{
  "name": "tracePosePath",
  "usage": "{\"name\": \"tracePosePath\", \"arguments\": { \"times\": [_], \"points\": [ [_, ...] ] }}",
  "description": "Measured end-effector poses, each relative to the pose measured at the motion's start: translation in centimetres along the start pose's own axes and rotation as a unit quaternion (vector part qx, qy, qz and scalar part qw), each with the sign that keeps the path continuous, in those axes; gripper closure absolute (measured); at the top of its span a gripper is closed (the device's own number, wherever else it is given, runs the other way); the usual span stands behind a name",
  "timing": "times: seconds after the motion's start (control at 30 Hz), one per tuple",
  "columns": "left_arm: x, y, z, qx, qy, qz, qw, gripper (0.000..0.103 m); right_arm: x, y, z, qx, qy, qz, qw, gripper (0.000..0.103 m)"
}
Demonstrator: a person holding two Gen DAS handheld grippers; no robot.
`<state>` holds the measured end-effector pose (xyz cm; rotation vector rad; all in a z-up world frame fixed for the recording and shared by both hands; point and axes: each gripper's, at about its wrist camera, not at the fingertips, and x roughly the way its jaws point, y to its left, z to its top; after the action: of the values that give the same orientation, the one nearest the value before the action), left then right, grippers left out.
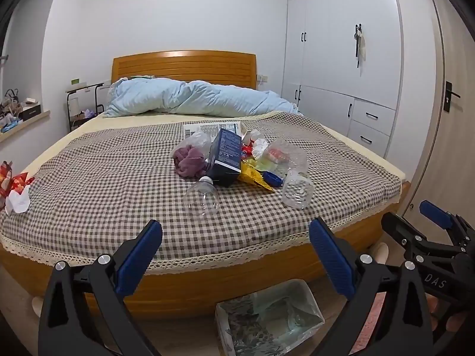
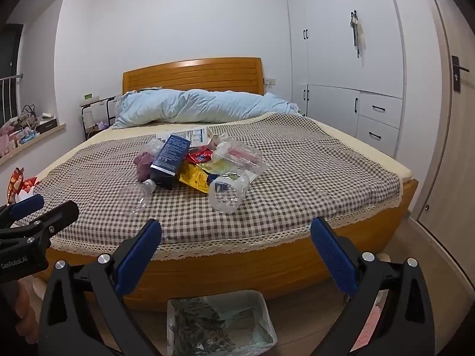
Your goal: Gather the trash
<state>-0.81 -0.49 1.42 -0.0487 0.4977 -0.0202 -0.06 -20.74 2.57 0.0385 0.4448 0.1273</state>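
Surveying: bed (image 1: 89, 178) from its foot, both tools raised short of the mattress edge, nothing picked yet.
Left gripper (image 1: 236, 255): jaws spread wide, empty, aimed over the lace hem toward the pile.
Right gripper (image 2: 236, 255): likewise released and empty; seen also at 3 o'clock in the left wrist view, side by side with the left.
Trash pile (image 1: 237, 160): mid-bed, at 12 o'clock of both tools, well apart from the pads.
Pile contents: dark blue carton (image 1: 225, 155) leaning on a purple cloth (image 1: 188, 161); yellow wrapper (image 1: 255, 178) and red wrapper (image 2: 200, 157) under it; crumpled clear plastic (image 1: 285, 154) behind.
Nearest items: clear bottle (image 1: 202, 197) lying neck toward the carton, at 11 o'clock of the right tool; clear cup (image 2: 227, 191) on its side, at 1 o'clock of the left tool.
Stray scrap: red-and-white paper (image 1: 14, 190) at the bed's left edge, 9 o'clock.
Bin (image 2: 219, 323): lined, on the floor at 6 o'clock, below the tools.
Step, judged: start of collection, approach to first item.
Next move, judged: reach forward over the hem, close on bottle or cup across its width; thin plastic likely to roll or buckle, so a gentle squeeze, then carry back and drop into the bin.
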Motion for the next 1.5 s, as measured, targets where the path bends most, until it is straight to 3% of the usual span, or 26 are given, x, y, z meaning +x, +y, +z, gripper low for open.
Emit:
{"name": "tracePosePath", "arguments": {
  "times": [1.5],
  "points": [
    [-0.53,0.0,-0.04,-0.014,-0.007,-0.014,0.9998,0.007,-0.3,-0.07,-0.06,-0.003,-0.011,-0.007,1.0,0.006]
  ]
}}
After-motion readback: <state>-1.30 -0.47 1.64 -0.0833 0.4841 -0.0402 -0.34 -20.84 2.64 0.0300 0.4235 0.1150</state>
